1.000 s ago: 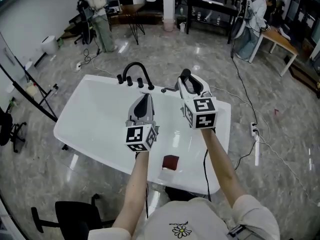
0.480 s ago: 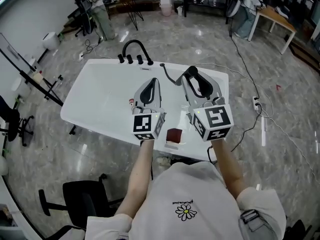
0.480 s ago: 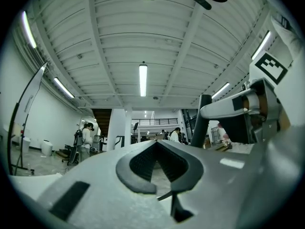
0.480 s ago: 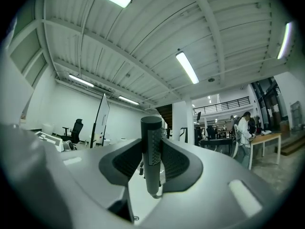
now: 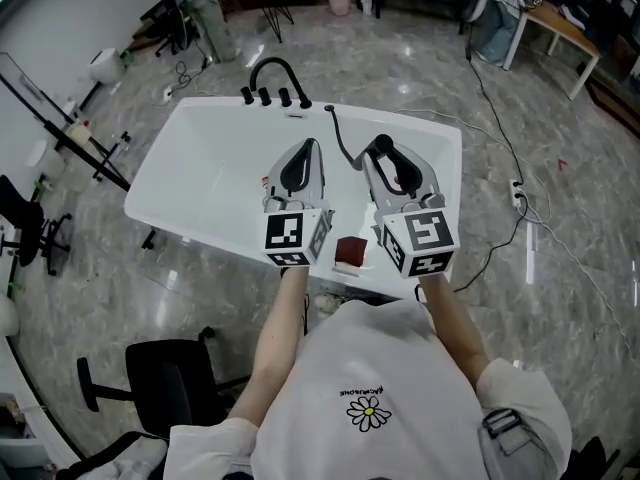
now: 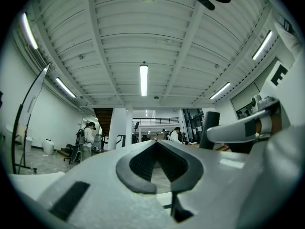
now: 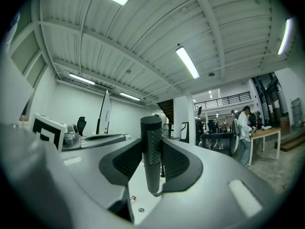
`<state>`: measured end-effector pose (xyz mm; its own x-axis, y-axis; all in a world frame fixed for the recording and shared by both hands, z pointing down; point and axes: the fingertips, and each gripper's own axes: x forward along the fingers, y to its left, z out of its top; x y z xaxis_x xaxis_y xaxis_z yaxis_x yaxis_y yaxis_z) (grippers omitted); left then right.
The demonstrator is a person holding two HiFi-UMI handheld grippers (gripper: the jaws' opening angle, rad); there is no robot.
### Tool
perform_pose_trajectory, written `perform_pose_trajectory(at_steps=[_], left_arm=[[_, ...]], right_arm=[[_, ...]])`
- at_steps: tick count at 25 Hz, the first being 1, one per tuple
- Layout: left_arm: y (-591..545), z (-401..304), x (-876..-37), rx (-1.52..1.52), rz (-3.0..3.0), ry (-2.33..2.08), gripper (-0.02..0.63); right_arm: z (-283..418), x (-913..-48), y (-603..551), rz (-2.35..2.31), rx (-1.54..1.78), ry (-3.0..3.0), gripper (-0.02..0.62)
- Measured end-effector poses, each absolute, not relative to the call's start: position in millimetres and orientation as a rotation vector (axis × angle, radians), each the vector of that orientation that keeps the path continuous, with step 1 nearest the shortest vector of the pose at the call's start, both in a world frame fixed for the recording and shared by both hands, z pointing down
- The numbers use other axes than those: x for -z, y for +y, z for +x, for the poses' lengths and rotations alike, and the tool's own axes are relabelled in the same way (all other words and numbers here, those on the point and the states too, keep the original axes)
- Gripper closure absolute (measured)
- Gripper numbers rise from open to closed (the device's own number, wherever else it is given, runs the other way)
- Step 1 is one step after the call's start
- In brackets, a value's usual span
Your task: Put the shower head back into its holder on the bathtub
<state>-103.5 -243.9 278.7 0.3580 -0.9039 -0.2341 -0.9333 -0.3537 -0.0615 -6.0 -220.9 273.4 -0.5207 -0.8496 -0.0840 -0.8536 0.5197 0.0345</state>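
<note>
Two grippers hang side by side over the near half of the white tub (image 5: 190, 168) in the head view. The left gripper (image 5: 304, 150) carries nothing. The right gripper (image 5: 392, 168) carries the black shower head (image 5: 377, 148), and the hose (image 5: 342, 138) runs from it to the far rim beside the faucet (image 5: 272, 68). The holder cannot be singled out among the fittings there. In the left gripper view, the left gripper (image 6: 155, 143) has its jaws pressed together at the tips, with no object between them. In the right gripper view, the right gripper (image 7: 152, 140) pinches the shower head (image 7: 151, 128) by its ribbed handle, which stands upright between the pads. Judged from this, the carry step is in hand: the head is gripped and well apart from the far rim, so seating is not yet done. The next move calls for bringing the head across the tub toward the faucet end, locating the holder, aligning the handle with it, and releasing only once the handle is seated.
</note>
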Motion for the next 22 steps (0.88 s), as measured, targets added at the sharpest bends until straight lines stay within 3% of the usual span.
perform_pose_trajectory(at_steps=[22], left_arm=[[-265.3, -80.8, -278.3, -0.218, -2.453, 1.632, 0.606]], right_arm=[[15.5, -284.9, -245.4, -1.53, -0.062, 2.658, 0.465]])
